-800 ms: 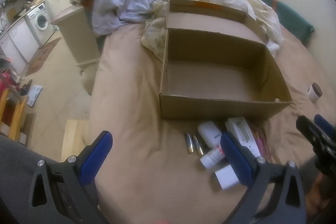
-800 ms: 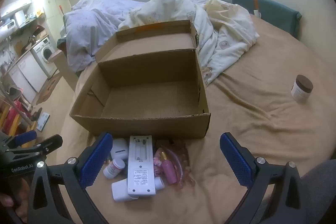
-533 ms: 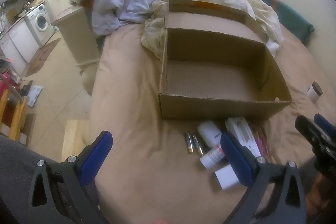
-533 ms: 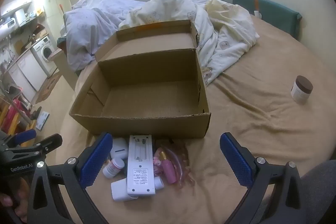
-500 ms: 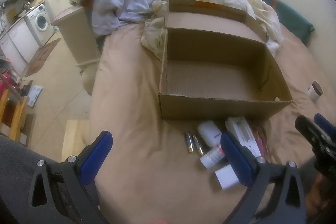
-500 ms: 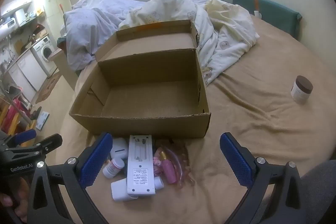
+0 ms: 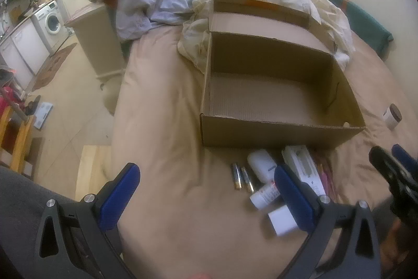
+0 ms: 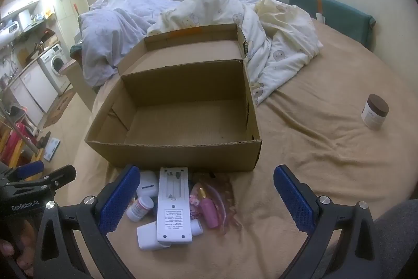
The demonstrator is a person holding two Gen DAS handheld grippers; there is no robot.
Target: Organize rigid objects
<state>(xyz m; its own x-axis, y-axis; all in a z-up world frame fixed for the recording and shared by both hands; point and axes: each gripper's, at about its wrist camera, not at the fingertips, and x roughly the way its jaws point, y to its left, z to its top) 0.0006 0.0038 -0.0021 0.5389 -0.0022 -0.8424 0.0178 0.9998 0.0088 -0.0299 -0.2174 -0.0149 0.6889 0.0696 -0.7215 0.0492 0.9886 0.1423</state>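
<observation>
Right wrist view: we hover over the pile, both sets of jaws wide and holding nothing.

Nothing has shifted in the last second, so we judge the sorting has not begun: the cardboard box (image 8: 180, 122) sits open and bare on the bed (image 8: 313, 148). Just in front of its near wall lies the cluster: the white remote (image 8: 173, 203) face down across a white bottle (image 8: 150, 234), a small pill bottle (image 8: 139, 208) and a pink bottle (image 8: 207, 208) beside it, two batteries (image 7: 241, 177) off to the left. The brown-lidded jar (image 8: 375, 111) stands well apart at the right. Our right gripper (image 8: 203, 200) brackets the remote; our left gripper (image 7: 206, 190) hangs near the batteries.
</observation>
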